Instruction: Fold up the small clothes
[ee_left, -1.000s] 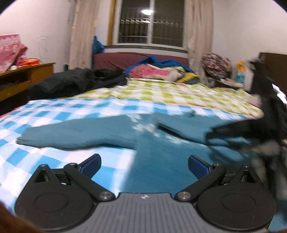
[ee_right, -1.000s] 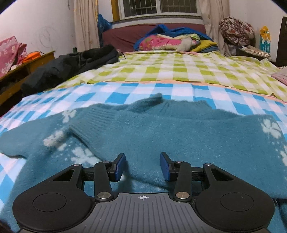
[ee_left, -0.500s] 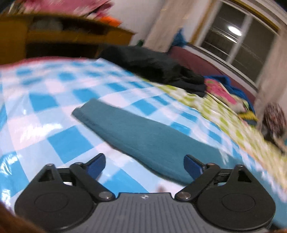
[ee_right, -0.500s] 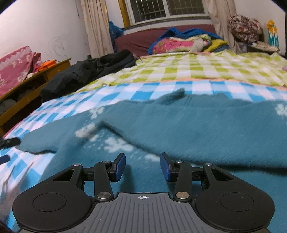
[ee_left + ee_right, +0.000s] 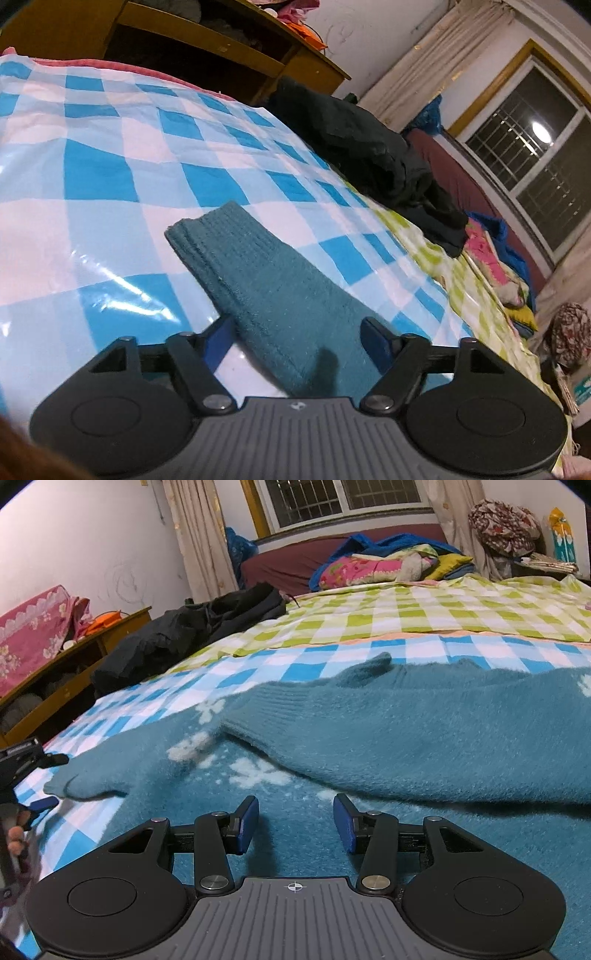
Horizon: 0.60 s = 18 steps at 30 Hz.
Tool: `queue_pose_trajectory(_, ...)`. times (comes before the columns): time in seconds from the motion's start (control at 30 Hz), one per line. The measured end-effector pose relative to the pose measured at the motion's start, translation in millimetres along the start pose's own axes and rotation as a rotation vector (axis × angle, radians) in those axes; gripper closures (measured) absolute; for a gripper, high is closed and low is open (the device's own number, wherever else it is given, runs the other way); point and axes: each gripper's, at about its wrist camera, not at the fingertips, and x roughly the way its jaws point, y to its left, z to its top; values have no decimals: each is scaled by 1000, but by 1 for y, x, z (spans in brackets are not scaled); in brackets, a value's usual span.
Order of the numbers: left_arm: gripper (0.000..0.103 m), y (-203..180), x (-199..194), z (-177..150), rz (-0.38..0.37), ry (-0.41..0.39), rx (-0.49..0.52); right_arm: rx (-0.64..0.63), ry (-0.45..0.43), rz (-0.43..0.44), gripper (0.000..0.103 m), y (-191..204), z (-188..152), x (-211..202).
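Note:
A teal sweater [image 5: 424, 738] with white flowers lies flat on the blue-checked sheet [image 5: 96, 173]. One sleeve is folded across its body. The other sleeve [image 5: 266, 280] stretches out to the left, its cuff end [image 5: 70, 786] on the sheet. My left gripper [image 5: 297, 336] straddles this sleeve. Its jaws are closing with the sleeve between them, and the pads do not visibly squeeze the knit. It also shows at the left edge of the right wrist view, left gripper [image 5: 55, 781], beside the cuff. My right gripper [image 5: 295, 823] hovers low over the sweater's body, jaws opening a little, holding nothing.
A black jacket [image 5: 192, 635] lies along the bed's left side, next to a wooden shelf [image 5: 74, 653]. Beyond the sweater a green-checked sheet [image 5: 443, 609] covers the bed, with piled bedding [image 5: 369, 565] under the window. A person's fingers [image 5: 16, 836] show at the far left.
My left gripper has swung left from the sweater's body to the outstretched sleeve, rolled, and narrowed its jaws around it. The right gripper has stayed nearly in place, its jaws slightly wider.

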Motion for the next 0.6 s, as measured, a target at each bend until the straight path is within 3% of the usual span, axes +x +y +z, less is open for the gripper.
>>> queue_pose_trajectory(0.07,55,-3,5,2,18,2,8,5,-1,4,58,-1,0,0)
queue_pose_trajectory(0.2,77,-12,5,5,-12,6,36,17,2,13,58,-3,1,0)
queue_pose_trajectory(0.43,83,-57,-16,-4,-113,-17,222,59,16,37,60,-6,5,-4)
queue_pose_trajectory(0.6,83,-109,-40,-41,-260,10,443,82,14,49,60,-6,9,-10)
